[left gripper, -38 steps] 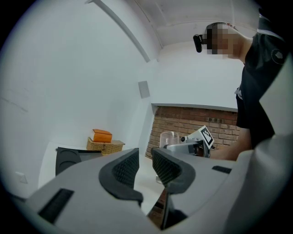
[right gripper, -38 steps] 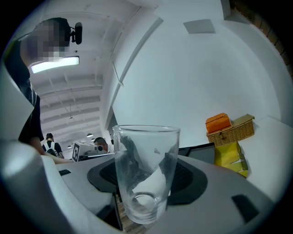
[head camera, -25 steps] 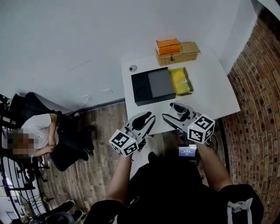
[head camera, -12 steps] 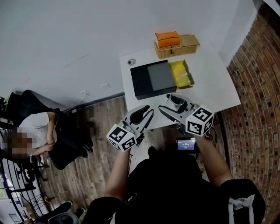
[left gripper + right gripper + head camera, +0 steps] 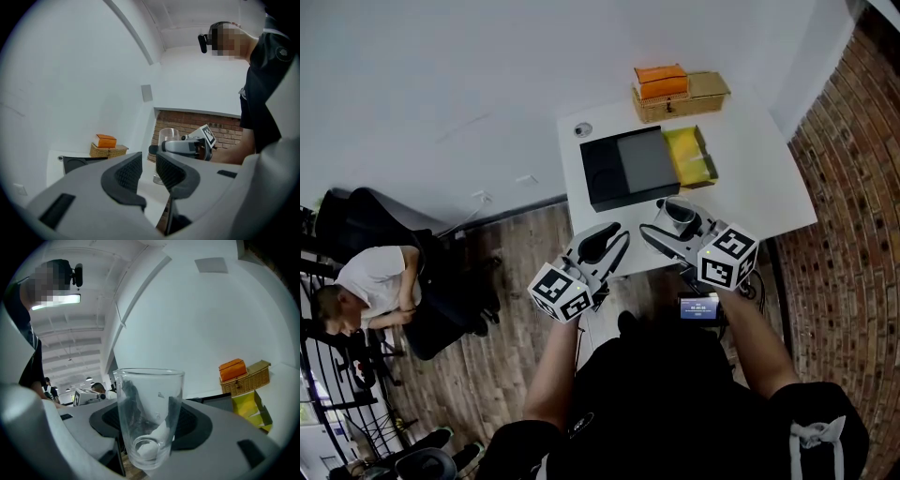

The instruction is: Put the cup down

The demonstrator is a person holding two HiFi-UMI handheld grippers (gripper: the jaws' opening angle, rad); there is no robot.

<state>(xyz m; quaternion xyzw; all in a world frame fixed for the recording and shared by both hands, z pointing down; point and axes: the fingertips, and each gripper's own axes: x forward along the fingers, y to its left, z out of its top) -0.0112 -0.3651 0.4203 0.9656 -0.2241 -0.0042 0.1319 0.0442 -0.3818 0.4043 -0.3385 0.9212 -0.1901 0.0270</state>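
Note:
A clear glass cup (image 5: 149,418) stands upright between the jaws of my right gripper (image 5: 150,427), which is shut on it. In the head view the cup (image 5: 680,214) and right gripper (image 5: 673,232) are over the near edge of the white table (image 5: 750,178). I cannot tell whether the cup's base touches the tabletop. My left gripper (image 5: 614,246) hovers at the table's front left edge with nothing in it, its jaws close together with only a narrow slit. From the left gripper view (image 5: 149,164) the cup (image 5: 167,140) shows to the right.
A black box (image 5: 628,169) and a yellow packet (image 5: 692,157) lie mid-table. A wicker basket (image 5: 698,94) with an orange box (image 5: 661,82) sits at the back. A brick wall (image 5: 853,187) runs on the right. A person (image 5: 375,281) sits at the left.
Over the last second both grippers and the cup edged slightly up toward the table. In the last half second almost nothing moved.

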